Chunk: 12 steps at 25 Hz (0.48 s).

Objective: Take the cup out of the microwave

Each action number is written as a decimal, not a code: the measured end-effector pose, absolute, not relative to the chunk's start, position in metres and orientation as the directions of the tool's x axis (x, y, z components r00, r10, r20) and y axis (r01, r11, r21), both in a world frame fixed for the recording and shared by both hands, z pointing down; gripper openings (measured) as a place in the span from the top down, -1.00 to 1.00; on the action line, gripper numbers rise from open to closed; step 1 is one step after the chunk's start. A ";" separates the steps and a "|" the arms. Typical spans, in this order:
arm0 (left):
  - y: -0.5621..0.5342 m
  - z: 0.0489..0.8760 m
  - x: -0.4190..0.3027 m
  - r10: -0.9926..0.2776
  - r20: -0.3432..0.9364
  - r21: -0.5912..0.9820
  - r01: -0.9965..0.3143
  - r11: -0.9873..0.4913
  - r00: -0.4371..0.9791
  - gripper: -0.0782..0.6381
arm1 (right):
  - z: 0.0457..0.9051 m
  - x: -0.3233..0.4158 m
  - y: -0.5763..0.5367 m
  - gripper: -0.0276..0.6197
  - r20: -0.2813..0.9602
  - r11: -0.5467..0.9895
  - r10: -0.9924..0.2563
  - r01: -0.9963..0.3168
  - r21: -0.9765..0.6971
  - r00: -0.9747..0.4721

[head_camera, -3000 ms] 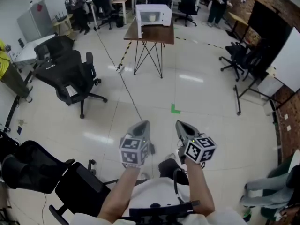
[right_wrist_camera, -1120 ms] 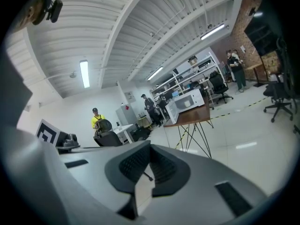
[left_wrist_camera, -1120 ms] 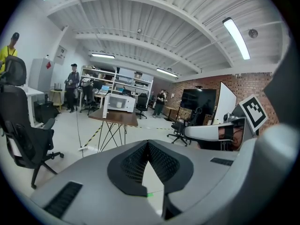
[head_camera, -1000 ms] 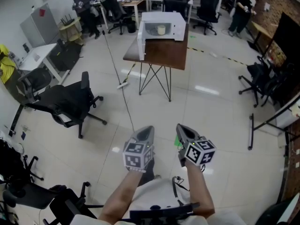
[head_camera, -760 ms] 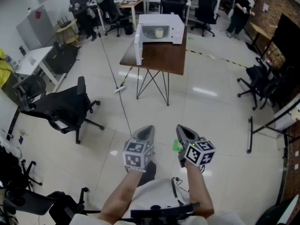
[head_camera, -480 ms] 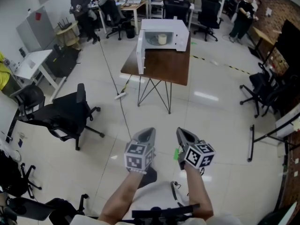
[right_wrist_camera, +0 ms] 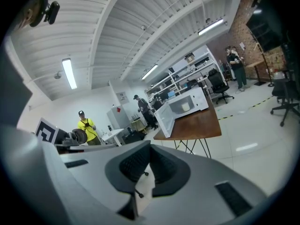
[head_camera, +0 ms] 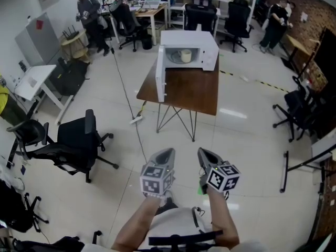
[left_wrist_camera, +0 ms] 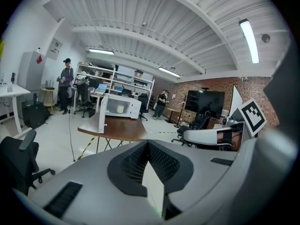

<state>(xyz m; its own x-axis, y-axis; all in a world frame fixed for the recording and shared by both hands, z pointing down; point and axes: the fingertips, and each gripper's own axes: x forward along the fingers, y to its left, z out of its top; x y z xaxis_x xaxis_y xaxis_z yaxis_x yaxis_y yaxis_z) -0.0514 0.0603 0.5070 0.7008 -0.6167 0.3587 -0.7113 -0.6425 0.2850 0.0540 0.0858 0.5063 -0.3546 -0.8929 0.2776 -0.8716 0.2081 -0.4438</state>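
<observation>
A white microwave stands at the far end of a brown table well ahead of me, its door swung open to the left. Inside it sits a pale cup. Both gripper views show the same microwave and cup small and distant. My left gripper and right gripper are held side by side in front of my body, far short of the table. Both are shut with nothing between the jaws.
A black office chair stands at the left, more chairs at the right. A white desk is at far left. A cable runs across the tiled floor past the table's left legs. People stand at the back.
The table and microwave have drawn nearer and sit larger in the head view. Both grippers keep the same pose before me, still shut.
</observation>
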 end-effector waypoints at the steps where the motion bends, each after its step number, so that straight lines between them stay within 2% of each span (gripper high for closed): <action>1: 0.051 0.507 -0.051 -0.614 0.359 0.285 -0.709 -0.645 0.703 0.80 | 0.505 0.054 0.076 0.91 0.276 0.210 -0.893 -0.872 -0.442 -0.355; 12: -0.030 0.501 -0.046 -0.616 0.343 0.278 -0.703 -0.655 0.709 0.80 | 0.498 0.056 -0.004 0.91 0.269 0.215 -0.899 -0.883 -0.417 -0.346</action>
<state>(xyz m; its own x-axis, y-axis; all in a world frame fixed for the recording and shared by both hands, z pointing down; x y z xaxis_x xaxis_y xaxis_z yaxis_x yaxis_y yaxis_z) -0.0465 -0.0301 0.5013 0.7094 -0.6159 0.3426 -0.7028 -0.6547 0.2782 0.0559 -0.0040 0.4980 -0.3457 -0.8989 0.2691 -0.8832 0.2148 -0.4170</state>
